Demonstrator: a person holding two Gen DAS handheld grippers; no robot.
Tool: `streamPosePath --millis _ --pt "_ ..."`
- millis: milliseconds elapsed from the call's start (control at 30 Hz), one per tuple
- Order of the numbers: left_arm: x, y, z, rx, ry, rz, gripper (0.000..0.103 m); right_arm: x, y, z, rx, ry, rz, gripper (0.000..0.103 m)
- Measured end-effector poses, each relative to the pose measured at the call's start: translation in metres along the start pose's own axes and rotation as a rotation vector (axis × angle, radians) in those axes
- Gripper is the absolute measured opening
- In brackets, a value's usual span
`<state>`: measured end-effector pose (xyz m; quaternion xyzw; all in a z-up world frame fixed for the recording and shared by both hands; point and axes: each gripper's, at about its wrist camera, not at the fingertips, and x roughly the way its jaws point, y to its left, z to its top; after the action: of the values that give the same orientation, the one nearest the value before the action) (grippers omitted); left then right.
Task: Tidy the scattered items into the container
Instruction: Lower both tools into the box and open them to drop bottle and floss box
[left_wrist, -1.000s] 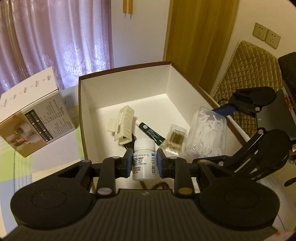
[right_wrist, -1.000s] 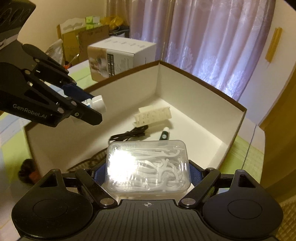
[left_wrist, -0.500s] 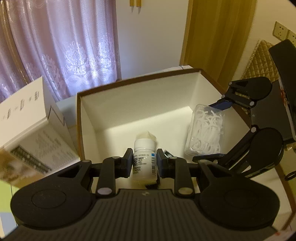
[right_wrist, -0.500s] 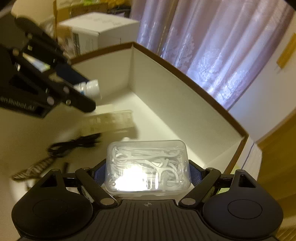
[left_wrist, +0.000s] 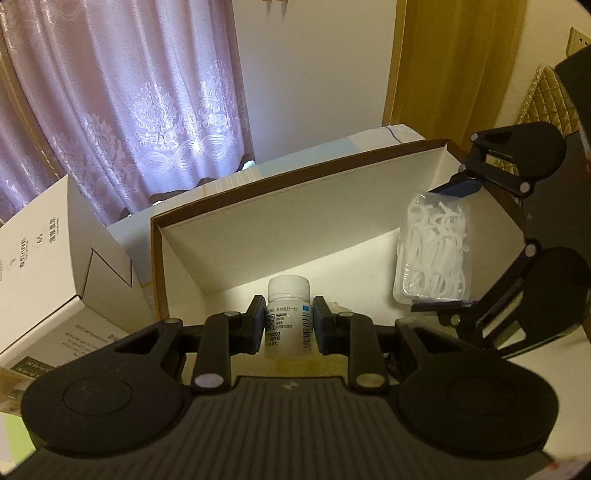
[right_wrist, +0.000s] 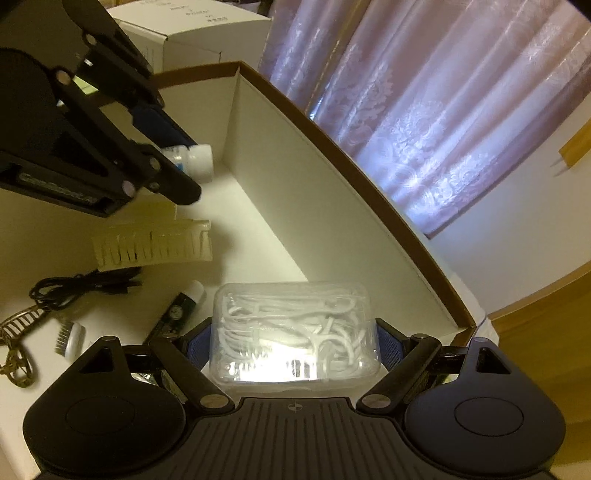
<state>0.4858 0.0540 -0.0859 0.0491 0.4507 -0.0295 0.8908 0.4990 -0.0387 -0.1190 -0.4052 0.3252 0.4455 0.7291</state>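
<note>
Both carried items hang inside the open cardboard box (left_wrist: 280, 206), so the step in hand looks like the release. The left claw (left_wrist: 289, 328) pinches a small white pill bottle (left_wrist: 287, 317) by its label, cap pointing toward the far wall at twelve o'clock. The right claw (right_wrist: 293, 347) pinches a clear case of floss picks (right_wrist: 295, 332) above the floor near the wall at two o'clock. On the floor at nine to ten o'clock in the right wrist view lie a pale comb-like clip (right_wrist: 151, 247), a black cable (right_wrist: 85, 288) and a dark tube (right_wrist: 177, 310). Next, I judge, each claw should lower onto bare floor and spread, clear of those pieces.
</note>
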Motion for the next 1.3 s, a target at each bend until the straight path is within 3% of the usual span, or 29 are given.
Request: streamPosePath --millis 100,700,933,1300 --pt "0.004 -0.001 0.0 0.007 0.002 0.008 0.022 -0.002 -0.002 -0.002 0.016 -0.018 0.002 0.093" --pt "0.019 -0.007 0.006 0.047 0.005 0.066 0.023 -0.012 0.004 -0.006 0.048 -0.056 0.009 0.094" --pt "0.01 -0.013 0.004 0.063 -0.015 0.079 0.035 -0.019 0.007 -0.01 0.076 -0.066 0.023 0.094" --pt "-0.03 -0.012 -0.012 0.011 -0.047 0.05 0.035 -0.042 0.029 -0.027 0.119 -0.099 0.048 0.095"
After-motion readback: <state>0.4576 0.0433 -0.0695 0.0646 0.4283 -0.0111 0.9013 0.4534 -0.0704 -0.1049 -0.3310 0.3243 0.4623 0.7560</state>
